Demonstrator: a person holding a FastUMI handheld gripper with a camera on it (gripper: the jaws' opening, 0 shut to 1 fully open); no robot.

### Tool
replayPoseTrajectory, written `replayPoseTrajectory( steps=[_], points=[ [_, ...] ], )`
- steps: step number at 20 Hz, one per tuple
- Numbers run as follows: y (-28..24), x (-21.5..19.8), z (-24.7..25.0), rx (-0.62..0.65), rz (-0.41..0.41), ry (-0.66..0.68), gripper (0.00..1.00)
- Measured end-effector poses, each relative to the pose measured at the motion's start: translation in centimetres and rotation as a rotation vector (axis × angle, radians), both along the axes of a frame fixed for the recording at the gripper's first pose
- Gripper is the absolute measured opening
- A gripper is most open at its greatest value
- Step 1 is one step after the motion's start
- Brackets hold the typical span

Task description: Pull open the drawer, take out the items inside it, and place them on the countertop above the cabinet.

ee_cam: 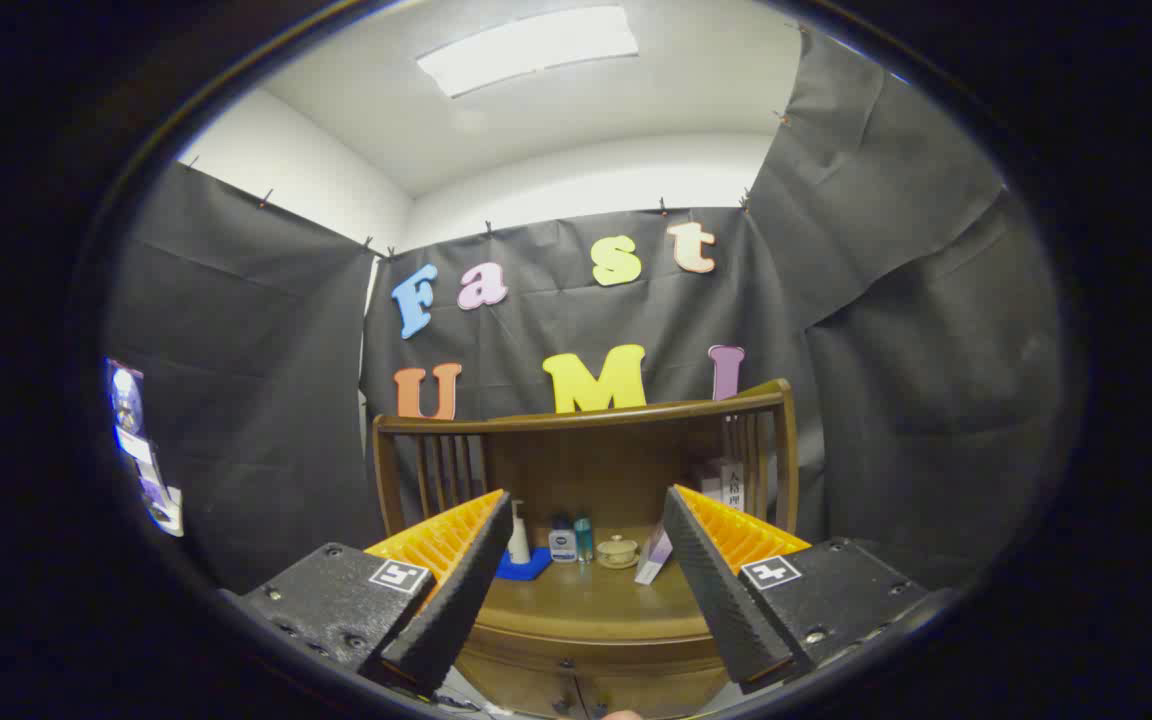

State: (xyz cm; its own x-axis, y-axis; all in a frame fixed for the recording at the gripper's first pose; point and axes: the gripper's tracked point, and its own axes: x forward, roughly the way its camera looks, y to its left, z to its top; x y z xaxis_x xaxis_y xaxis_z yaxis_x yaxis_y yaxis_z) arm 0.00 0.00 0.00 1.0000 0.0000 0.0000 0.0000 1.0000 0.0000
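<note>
My gripper is open, its two fingers spread wide with nothing between them. Beyond the fingers stands a brown wooden cabinet with a curved railed back. Its countertop shows between the fingers. On the countertop stand a white pump bottle on a blue cloth, two small bottles, a small lidded cup and a leaning white card. Low between the fingers I see the drawer front with small knobs; it looks closed.
A white box stands at the back right of the countertop against the rail. Black cloth walls surround the cabinet on all sides. Some papers hang on the left wall.
</note>
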Motion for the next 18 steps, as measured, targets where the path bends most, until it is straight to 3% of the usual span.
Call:
replayPoseTrajectory(
  steps=[13,18],
  points=[
    [1.0,0.1,-0.3,0.0,0.011,-0.028,0.98],
    [1.3,0.5,-3.4,0.036,0.021,0.007,0.98]
  ],
)
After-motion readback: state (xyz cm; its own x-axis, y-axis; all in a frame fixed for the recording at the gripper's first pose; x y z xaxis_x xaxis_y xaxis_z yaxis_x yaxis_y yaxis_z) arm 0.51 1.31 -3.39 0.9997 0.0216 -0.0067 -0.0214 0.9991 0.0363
